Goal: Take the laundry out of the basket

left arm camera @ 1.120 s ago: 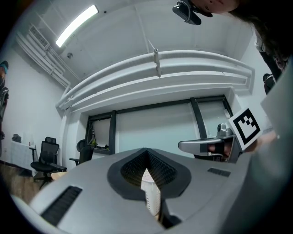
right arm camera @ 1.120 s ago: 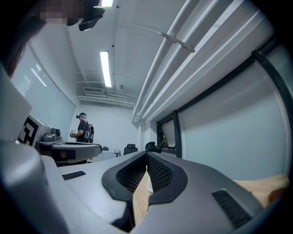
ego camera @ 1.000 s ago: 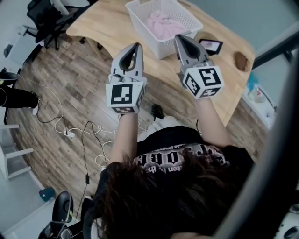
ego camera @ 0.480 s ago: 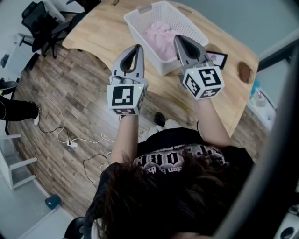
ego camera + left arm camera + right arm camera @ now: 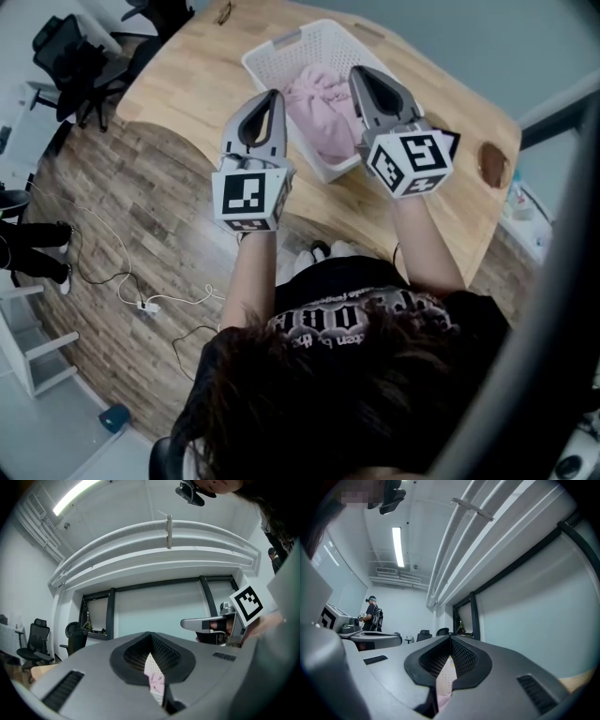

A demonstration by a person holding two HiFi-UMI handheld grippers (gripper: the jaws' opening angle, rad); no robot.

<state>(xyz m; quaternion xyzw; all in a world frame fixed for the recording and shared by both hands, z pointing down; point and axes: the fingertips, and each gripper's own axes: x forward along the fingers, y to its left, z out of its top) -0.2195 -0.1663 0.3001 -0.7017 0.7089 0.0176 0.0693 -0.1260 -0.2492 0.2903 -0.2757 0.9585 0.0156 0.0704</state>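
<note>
**Step in hand: reach to the basket.** No laundry is out yet.

The left gripper is hovering over the wooden table, with its tips just beside the near left wall of the basket. Its jaws are pressing together and are pinching nothing. Its own view is showing only a sliver of mesh and pink cloth through the slit between them.

The white mesh basket is standing on the far part of the table. The pink laundry is lying bunched inside it, filling the bottom. No other item is showing in the basket.

The right gripper is hovering over the near right part of the basket, above the laundry. Its jaws are likewise pressing together and holding nothing.

A brown round object is lying on the table at the far right, well apart from the basket.

**Next move, as a judgement:** the jaws are needing to spread before any descent. One gripper should then lower into the basket and close on a raised fold of the cloth. The mesh walls are standing close, so the jaws risk catching the rim.
</note>
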